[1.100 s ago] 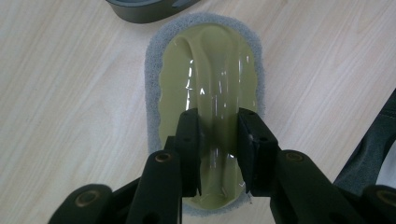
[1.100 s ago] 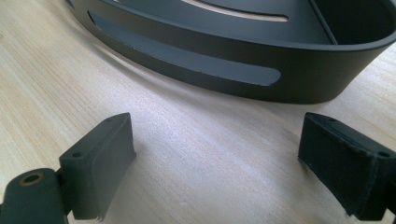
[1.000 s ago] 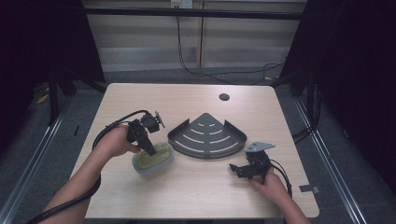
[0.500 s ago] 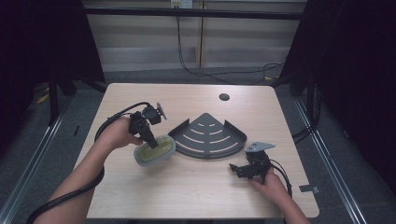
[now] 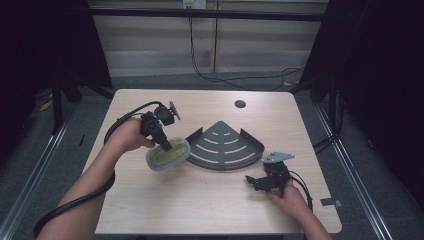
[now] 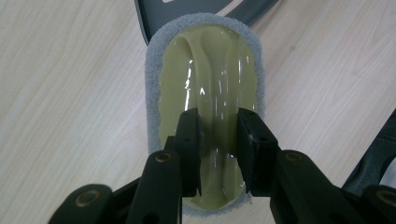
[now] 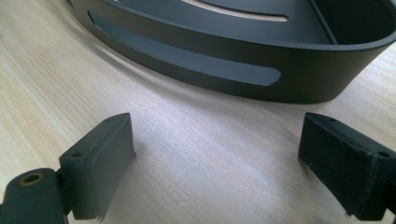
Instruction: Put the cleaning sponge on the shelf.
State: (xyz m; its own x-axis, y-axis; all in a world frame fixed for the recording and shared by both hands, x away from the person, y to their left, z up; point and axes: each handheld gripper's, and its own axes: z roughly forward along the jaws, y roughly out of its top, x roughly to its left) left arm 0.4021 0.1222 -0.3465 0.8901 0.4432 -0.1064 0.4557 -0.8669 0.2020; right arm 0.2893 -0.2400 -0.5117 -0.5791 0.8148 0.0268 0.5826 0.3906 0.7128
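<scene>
A pale wooden table (image 5: 210,200) with rounded corners is seen from above, with a person's forearms reaching in from the near edge. Just left of the table's centre, the left gripper (image 5: 165,146) points down into an oval scrubbing pad (image 5: 168,155) that has a glossy olive-green plastic top and a grey fibrous rim. In the left gripper view, its two black jaws are clamped on the raised ridge running along the middle of the pad's (image 6: 205,102) green top. The pad looks tilted, its near left end by the tabletop. Just to its right, touching or nearly so, a dark grey metal corner shelf (image 5: 224,146), fan-shaped with curved slots, lies flat at the table's centre. Near the right corner, the right gripper (image 5: 256,181) rests low over the wood, its jaws wide apart with nothing between them, aimed at the shelf's (image 7: 243,60) curved slotted wall. A small dark round hole (image 5: 240,104) sits toward the far edge.
</scene>
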